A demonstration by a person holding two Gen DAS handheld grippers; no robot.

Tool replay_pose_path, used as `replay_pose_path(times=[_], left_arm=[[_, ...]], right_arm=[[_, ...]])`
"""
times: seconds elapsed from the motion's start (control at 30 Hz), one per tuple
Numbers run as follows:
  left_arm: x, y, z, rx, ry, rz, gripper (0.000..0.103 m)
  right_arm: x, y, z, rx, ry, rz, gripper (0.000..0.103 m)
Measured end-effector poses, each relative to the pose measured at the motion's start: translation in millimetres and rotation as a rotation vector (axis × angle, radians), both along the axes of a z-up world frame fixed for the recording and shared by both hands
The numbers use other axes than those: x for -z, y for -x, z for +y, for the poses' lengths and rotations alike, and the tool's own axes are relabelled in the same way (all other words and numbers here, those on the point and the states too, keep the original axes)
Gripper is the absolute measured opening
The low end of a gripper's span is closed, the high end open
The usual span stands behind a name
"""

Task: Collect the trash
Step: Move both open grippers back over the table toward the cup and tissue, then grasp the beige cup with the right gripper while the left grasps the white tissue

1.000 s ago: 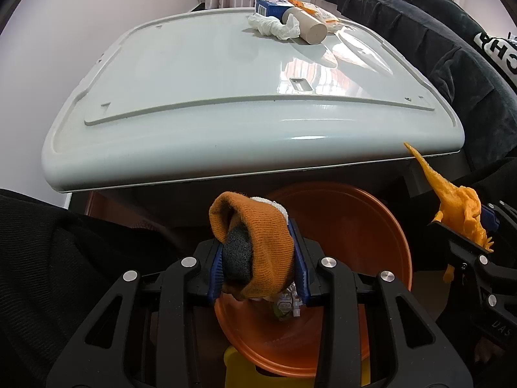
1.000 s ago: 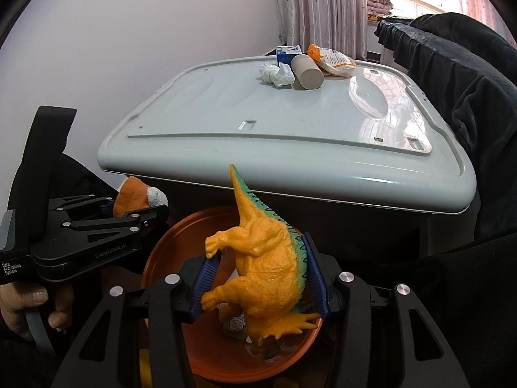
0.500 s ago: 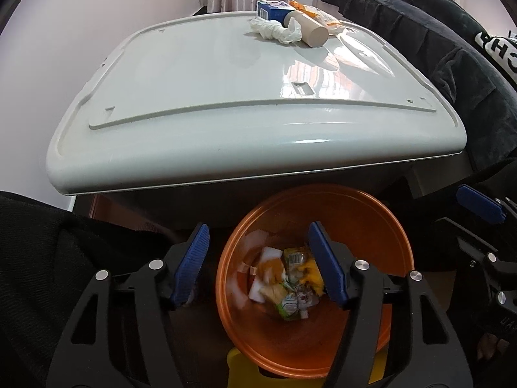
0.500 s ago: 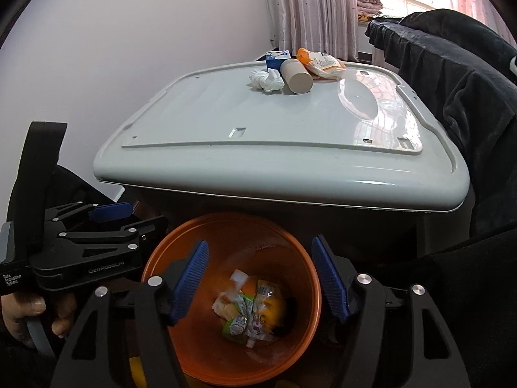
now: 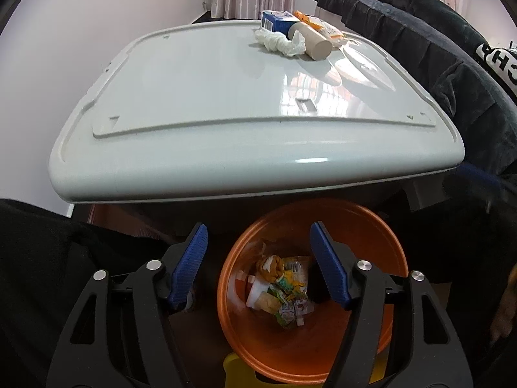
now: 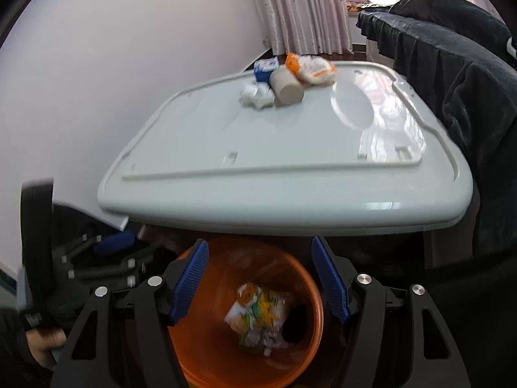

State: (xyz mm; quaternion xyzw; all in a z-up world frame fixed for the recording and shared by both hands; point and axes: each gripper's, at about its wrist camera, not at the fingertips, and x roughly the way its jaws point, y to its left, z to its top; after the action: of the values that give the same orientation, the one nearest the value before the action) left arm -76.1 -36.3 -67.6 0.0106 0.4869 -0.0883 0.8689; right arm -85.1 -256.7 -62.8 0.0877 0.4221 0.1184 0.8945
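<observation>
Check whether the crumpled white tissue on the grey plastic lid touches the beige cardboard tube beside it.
Touching. In the left wrist view the crumpled white tissue presses against the side of the beige cardboard tube, no gap between them.

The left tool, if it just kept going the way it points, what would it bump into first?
Probably the orange bin: the open left tool aims into its mouth, toward the wrappers inside. Depth is hard to judge.

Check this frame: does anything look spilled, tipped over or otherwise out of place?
Nothing has spilled; the trash sits inside the orange bin. On the grey lid, a paper cup lies on its side amid a crumpled tissue, blue carton and snack bag, uncollected.
</observation>
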Motion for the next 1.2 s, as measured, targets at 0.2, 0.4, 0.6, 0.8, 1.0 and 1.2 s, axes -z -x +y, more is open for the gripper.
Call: replay_pose_path(times=[0.2, 0.4, 0.6, 0.8, 1.0, 1.2], left_arm=[[-14, -24, 8, -0.036, 0.034, -0.008, 0.07], [-26, -61, 13, -0.084, 0.07, -0.021, 0.072], [-36, -99, 17, -0.129, 0.109, -0.034, 0.077], [-33, -121, 21, -0.152, 0.106, -0.059, 0.077], [-18, -129, 29, -0.166, 0.129, -0.013, 0.077], [-17, -129, 33, -0.172, 0.131, -0.018, 0.077]], right_arm=[[-33, -55, -14, 0.007, 0.02, -0.057, 0.074], [-40, -136, -28, 0.004, 0.057, -0.049, 0.077], [-16, -213, -45, 0.041, 0.042, 0.025, 0.076], [8, -266, -13, -0.021, 0.053, 0.057, 0.075], [16, -305, 7, -0.016, 0.04, 0.083, 0.067], [37, -341, 29, -0.025, 0.064, 0.195, 0.057]])
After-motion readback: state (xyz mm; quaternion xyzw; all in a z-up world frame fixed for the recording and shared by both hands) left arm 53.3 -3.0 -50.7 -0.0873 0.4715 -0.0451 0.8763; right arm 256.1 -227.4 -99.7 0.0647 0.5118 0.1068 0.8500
